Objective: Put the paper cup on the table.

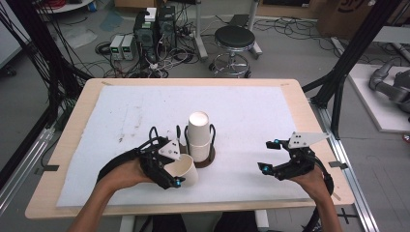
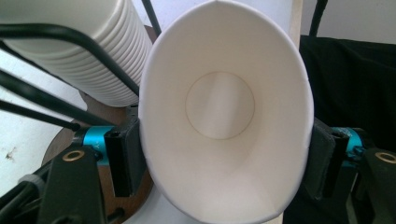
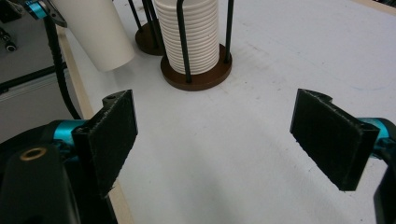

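My left gripper (image 1: 180,165) is shut on a single white paper cup (image 1: 186,170) at the front left of the table, just left of the cup holder. Lying on its side, the cup (image 2: 224,116) shows its open mouth squeezed into an oval between the black pads (image 2: 125,158). A tall stack of white paper cups (image 1: 198,135) stands in a wire holder on a round brown base (image 1: 212,157) at the table's middle. My right gripper (image 1: 267,155) hovers open at the front right, nothing between its pads (image 3: 112,135). The stack (image 3: 194,32) and held cup (image 3: 100,32) lie ahead of it.
A second wire holder with a brown base (image 3: 149,41) stands just behind the stack. A white mat (image 1: 251,111) covers the wooden table (image 1: 82,101). Beyond the far edge are a black stool (image 1: 234,41), computer boxes (image 1: 154,29) and floor cables.
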Demonstrator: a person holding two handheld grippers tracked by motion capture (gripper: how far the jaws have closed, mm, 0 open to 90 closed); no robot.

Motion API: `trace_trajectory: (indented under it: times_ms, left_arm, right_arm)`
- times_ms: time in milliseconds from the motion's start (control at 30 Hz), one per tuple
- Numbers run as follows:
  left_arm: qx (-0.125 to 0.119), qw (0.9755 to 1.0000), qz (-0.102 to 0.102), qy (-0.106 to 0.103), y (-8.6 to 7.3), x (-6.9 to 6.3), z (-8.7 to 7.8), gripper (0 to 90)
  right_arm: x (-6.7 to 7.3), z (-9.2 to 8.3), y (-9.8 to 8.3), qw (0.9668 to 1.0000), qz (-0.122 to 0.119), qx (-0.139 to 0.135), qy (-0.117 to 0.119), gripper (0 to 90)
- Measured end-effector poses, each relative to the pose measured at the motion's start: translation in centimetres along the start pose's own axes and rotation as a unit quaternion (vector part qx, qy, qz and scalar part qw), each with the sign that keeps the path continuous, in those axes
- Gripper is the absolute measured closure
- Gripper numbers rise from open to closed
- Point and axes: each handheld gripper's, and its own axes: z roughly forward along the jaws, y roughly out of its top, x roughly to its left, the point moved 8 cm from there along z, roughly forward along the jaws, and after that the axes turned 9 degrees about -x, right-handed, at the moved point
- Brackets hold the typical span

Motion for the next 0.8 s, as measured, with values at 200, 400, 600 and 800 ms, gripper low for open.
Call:
trace_trajectory:
  times_ms: [200, 400, 600, 800]
  left_arm:
    - [0.013, 0.9999, 0.005, -0.007, 0.2, -0.4, 0.7, 28.8]
    - [0.022, 0.9996, 0.007, -0.015, 0.4, -0.7, 1.5, 28.8]
    - [0.041, 0.9988, 0.016, -0.020, 0.8, -0.9, 2.4, 28.8]
    - [0.048, 0.9984, 0.019, -0.023, 1.1, -1.2, 3.0, 28.8]
  right_arm:
    - [0.0, 0.0, -0.2, 1.0000, 0.001, 0.000, 0.001, 15.2]
    - [0.0, 0.1, -0.4, 1.0000, 0.004, 0.002, 0.001, 15.3]
    - [-0.1, 0.2, -0.5, 1.0000, 0.003, 0.001, 0.000, 15.3]
    - [-0.1, 0.1, -0.6, 1.0000, 0.004, 0.002, 0.000, 15.3]
